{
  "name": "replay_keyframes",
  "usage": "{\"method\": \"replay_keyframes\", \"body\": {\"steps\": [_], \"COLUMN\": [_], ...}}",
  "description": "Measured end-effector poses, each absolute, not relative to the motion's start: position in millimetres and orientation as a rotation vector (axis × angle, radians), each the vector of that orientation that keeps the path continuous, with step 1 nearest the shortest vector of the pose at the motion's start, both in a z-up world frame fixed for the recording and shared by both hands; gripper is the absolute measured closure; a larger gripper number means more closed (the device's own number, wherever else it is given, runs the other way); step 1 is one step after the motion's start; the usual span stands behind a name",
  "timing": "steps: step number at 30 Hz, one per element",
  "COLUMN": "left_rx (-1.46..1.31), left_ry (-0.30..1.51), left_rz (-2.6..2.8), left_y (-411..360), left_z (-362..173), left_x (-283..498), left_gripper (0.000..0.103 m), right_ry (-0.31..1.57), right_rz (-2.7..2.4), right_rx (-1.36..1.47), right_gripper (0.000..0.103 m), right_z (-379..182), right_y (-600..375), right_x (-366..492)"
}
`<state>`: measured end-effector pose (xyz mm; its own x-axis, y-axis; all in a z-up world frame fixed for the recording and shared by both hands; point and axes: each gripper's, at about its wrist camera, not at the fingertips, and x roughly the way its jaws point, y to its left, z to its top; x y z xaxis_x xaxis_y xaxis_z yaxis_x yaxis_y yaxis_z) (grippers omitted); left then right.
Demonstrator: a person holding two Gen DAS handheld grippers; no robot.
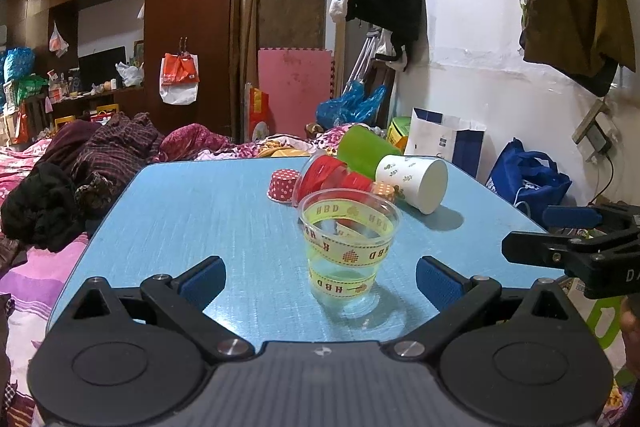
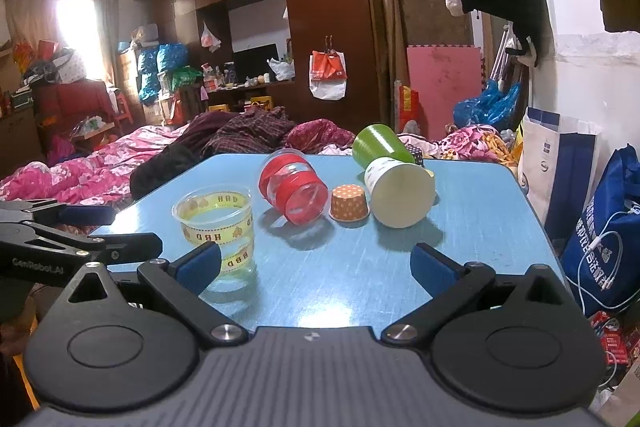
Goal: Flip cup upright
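Note:
A clear plastic cup with a yellow HBD ribbon (image 1: 347, 254) stands upright on the blue table (image 1: 200, 219); it also shows in the right wrist view (image 2: 219, 227). My left gripper (image 1: 320, 281) is open and empty, its blue pads either side of that cup, not touching. My right gripper (image 2: 316, 267) is open and empty over the table's near edge. A clear cup with red bands (image 2: 294, 191), a white paper cup (image 2: 398, 191) and a green cup (image 2: 380, 145) lie on their sides. A small orange dotted cup (image 2: 349, 203) stands mouth down.
A small red dotted cup (image 1: 283, 183) stands mouth down at the far side. The right gripper (image 1: 576, 247) shows at the table's right edge, the left gripper (image 2: 60, 239) at its left. A bed with clothes (image 2: 120, 163) lies behind; bags (image 2: 604, 227) stand right.

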<state>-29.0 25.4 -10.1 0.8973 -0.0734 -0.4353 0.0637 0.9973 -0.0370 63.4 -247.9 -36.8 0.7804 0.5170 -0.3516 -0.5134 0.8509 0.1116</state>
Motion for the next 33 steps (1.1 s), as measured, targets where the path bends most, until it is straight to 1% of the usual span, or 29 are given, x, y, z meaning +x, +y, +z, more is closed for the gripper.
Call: {"method": "replay_keyframes", "body": {"steps": [33], "left_rx": [-0.03], "left_ry": [0.461], "left_rz": [-0.073], "left_y": [26.6], "left_z": [-15.7], "left_x": [-23.2], "left_gripper": [0.001], "right_ry": [0.377], "right_rz": [0.565], "right_rx": [0.001], "right_gripper": [0.001], "right_z": [-34.4], "right_y": [-249.1], "right_x": [60.6]}}
